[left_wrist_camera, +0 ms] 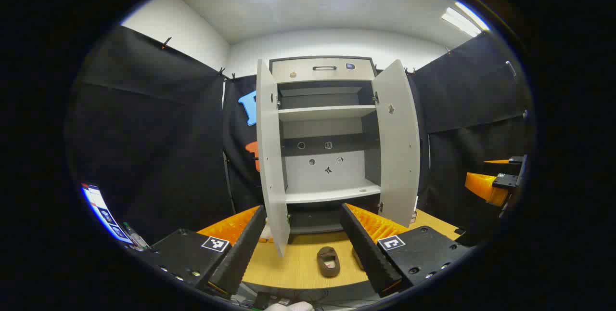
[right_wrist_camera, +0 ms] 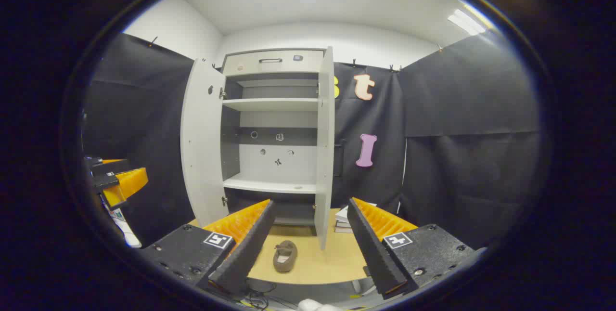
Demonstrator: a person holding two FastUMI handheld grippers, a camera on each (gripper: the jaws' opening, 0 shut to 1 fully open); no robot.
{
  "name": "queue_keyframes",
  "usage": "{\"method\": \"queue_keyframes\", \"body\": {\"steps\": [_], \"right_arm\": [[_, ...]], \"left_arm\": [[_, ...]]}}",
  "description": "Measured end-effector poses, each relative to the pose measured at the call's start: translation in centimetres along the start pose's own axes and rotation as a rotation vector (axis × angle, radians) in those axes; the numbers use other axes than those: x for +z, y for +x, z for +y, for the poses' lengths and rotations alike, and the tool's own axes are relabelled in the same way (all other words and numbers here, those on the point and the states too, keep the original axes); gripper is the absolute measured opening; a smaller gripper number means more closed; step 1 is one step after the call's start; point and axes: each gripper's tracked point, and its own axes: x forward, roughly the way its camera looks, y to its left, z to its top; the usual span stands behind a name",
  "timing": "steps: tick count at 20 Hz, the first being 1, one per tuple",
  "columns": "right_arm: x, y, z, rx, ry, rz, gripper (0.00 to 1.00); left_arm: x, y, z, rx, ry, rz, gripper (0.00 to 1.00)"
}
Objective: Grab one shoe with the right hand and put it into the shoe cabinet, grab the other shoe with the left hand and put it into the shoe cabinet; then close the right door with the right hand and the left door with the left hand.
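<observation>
With both cabinet doors (left_wrist_camera: 269, 157) swung wide, the first step is pending: the right gripper (right_wrist_camera: 305, 248), jaws released like the left gripper's (left_wrist_camera: 301, 243), must descend toward 6 o'clock onto the brown shoe (right_wrist_camera: 285, 255) on the table (right_wrist_camera: 332, 263).

1. One shoe cabinet (left_wrist_camera: 327, 147): two doors, left door (left_wrist_camera: 269, 157) and right door (left_wrist_camera: 398, 142), both open.
2. One brown shoe (left_wrist_camera: 328, 261) in front of cabinet.
3. One drawer (left_wrist_camera: 323, 70) atop cabinet.
4. One book stack (right_wrist_camera: 344, 220) right of cabinet.
</observation>
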Motion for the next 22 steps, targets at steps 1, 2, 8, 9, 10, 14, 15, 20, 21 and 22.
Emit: {"method": "queue_keyframes", "body": {"steps": [1, 2, 8, 9, 10, 14, 15, 20, 21, 22], "right_arm": [[-0.2, 0.1, -0.1, 0.0, 0.001, 0.006, 0.99], [-0.1, 0.3, -0.3, -0.002, 0.0, 0.004, 0.99], [0.0, 0.6, -0.7, -0.028, -0.005, 0.004, 0.99], [0.0, 0.6, -0.6, -0.028, -0.006, 0.004, 0.99], [0.2, 0.7, -0.5, -0.031, -0.006, 0.003, 0.99], [0.0, 1.4, 0.9, -0.021, -0.026, 0.008, 0.99], [-0.4, 1.8, 1.4, -0.014, -0.032, 0.015, 0.99], [-4.5, 5.5, 4.7, 0.061, -0.041, 0.132, 0.99], [-5.7, 6.5, 5.2, 0.074, -0.047, 0.163, 0.99], [-7.3, 7.6, 5.9, 0.089, -0.051, 0.2, 0.99]], "left_arm": [[-0.1, 0.0, 0.0, 0.0, 0.0, 0.006, 0.96], [-0.1, 0.0, -0.1, -0.004, -0.003, 0.006, 0.96], [-0.1, 0.6, 0.0, -0.018, -0.004, 0.003, 0.96], [0.0, 0.6, 0.2, -0.016, -0.002, 0.0, 0.96], [0.0, 0.7, 0.6, -0.013, 0.0, -0.002, 0.96], [-0.4, 0.7, 1.6, -0.002, 0.001, -0.003, 0.96], [-0.6, 0.7, 1.9, 0.003, 0.005, 0.002, 0.96], [-1.9, 0.8, 3.1, 0.029, 0.005, 0.028, 0.96], [-2.0, 0.9, 3.4, 0.04, 0.005, 0.032, 0.96], [-2.2, 1.0, 3.6, 0.05, -0.001, 0.038, 0.96]]}}
